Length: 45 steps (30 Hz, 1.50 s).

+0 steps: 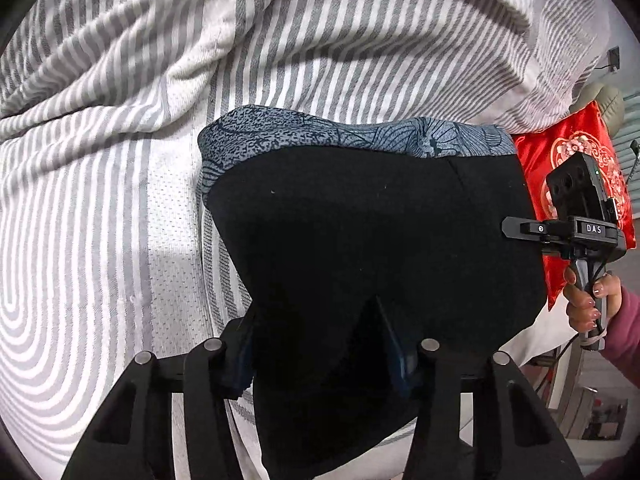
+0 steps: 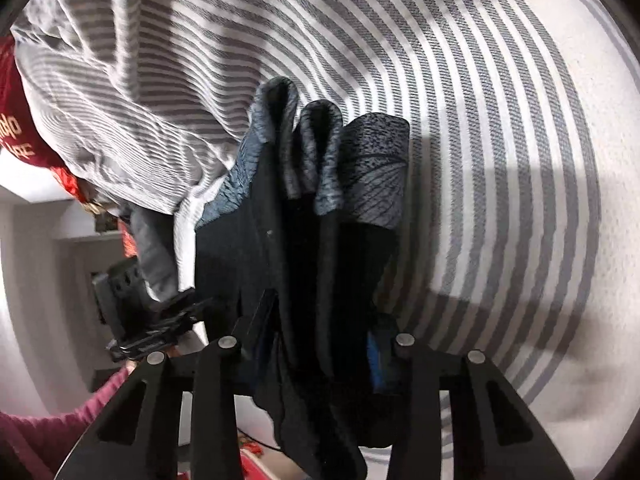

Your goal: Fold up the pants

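Note:
The pants (image 1: 372,240) are black with a grey-blue patterned band along the far edge (image 1: 360,132). They hang stretched over a striped bed. My left gripper (image 1: 320,340) is shut on the near black edge of the pants. My right gripper (image 1: 516,229) shows at the right in the left wrist view, at the pants' right edge. In the right wrist view my right gripper (image 2: 316,344) is shut on bunched black fabric of the pants (image 2: 312,240), whose patterned band (image 2: 372,168) folds in ridges beyond it. The left gripper (image 2: 160,320) shows at the left there.
A grey-and-white striped bed cover (image 1: 100,220) lies under everything, rumpled into ridges at the back (image 1: 180,48). A red embroidered cushion (image 1: 576,168) sits at the bed's right edge. The bed cover also fills the right wrist view (image 2: 500,140).

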{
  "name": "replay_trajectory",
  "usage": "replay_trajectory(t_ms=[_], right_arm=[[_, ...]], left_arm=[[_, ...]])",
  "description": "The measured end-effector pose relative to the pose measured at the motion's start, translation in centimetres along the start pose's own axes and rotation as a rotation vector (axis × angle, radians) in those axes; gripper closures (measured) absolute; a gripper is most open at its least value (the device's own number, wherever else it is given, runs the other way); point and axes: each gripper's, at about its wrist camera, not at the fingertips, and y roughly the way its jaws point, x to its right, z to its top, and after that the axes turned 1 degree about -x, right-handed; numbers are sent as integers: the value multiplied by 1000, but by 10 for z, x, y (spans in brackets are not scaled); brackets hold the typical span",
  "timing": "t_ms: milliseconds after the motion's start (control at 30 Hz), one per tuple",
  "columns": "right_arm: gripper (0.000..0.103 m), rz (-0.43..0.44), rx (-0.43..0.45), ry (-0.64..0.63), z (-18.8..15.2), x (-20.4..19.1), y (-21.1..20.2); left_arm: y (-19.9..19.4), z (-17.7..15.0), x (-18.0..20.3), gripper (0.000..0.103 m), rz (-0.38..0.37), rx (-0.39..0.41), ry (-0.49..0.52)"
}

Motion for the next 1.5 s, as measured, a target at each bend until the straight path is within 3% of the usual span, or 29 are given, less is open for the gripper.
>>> replay_trajectory(t_ms=[433, 533, 733, 867, 1000, 1100, 1233, 1300, 1400, 1500], right_arm=[[63, 53, 10, 8, -55, -16, -40], [63, 51, 10, 8, -72, -14, -51], [63, 0, -9, -5, -94, -3, -53], [63, -46, -11, -10, -103, 13, -42], [62, -48, 16, 2, -109, 27, -41], [57, -82, 19, 8, -110, 33, -40], [44, -147, 25, 26, -113, 31, -44], [43, -186, 33, 31, -116, 30, -48], [34, -303, 77, 61, -122, 24, -62], [34, -466, 132, 17, -128, 5, -74]], left_arm=[[-35, -28, 52, 50, -10, 35, 18], [-50, -51, 51, 50, -8, 45, 14], [-31, -79, 56, 50, 2, 25, -17], [-12, -91, 55, 50, 58, 9, -8], [-8, -95, 53, 49, 104, 46, -9], [-5, -93, 57, 35, 172, 47, -8], [-13, -93, 58, 35, 223, 68, 9], [-21, -91, 60, 35, 256, 85, 12], [-36, -88, 65, 35, 296, 116, 12], [-49, -83, 79, 35, 303, 145, 44]])
